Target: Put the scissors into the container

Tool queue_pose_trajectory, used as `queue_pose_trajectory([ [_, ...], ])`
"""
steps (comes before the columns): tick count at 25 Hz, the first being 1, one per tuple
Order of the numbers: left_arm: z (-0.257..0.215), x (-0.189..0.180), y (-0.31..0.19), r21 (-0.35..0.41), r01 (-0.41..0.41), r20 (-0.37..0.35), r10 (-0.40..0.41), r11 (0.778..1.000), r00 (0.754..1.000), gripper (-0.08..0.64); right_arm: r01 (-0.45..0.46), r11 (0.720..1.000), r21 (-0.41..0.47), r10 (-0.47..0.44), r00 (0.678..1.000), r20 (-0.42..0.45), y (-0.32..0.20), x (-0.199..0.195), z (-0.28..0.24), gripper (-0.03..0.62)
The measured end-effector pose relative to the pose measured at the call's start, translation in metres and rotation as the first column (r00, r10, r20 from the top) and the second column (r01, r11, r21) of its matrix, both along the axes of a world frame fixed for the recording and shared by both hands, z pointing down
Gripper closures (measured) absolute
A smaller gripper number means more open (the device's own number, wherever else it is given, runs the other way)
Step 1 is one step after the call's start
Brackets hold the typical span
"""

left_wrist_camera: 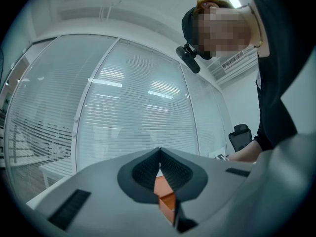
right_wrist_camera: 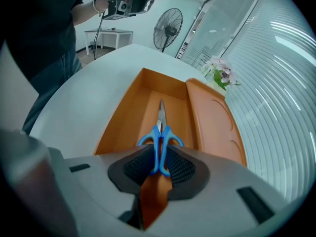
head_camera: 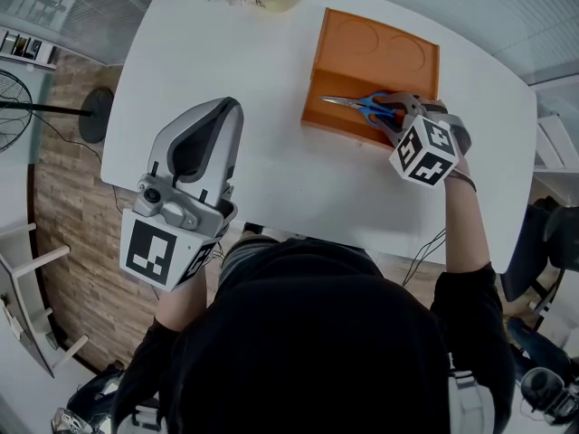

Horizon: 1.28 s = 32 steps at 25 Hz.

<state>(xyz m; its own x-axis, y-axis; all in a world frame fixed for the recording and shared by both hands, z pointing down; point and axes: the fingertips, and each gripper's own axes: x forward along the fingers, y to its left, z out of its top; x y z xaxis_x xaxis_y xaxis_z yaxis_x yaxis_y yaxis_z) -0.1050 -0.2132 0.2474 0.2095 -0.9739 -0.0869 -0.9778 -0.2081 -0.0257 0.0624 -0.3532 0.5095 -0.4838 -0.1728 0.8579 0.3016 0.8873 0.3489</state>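
The right gripper [right_wrist_camera: 158,158] clamps the scissors [right_wrist_camera: 159,132] by their blue handles, blades pointing to 12 o'clock over the container [right_wrist_camera: 123,117]; handle ends hide between its pads; left gripper [left_wrist_camera: 159,157] closed, empty

No words, numbers or brand names can be read anywhere here. The only printed marks are black-and-white square patterns on the cube [head_camera: 156,250] of the left claw [head_camera: 226,108] and the cube [head_camera: 425,152] of the right claw [head_camera: 395,108]; they carry no letters.
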Motion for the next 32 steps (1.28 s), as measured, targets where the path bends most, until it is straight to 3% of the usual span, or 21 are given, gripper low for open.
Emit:
queue_pose_trajectory([
  [32,-0.0024,-0.0006,0.0049,0.007,0.002,-0.003,-0.002,1.0,1.0,0.546,-0.044,0.999,0.001,0.044,0.995,-0.095,-0.0024,-0.0011,0.0097,0.506],
])
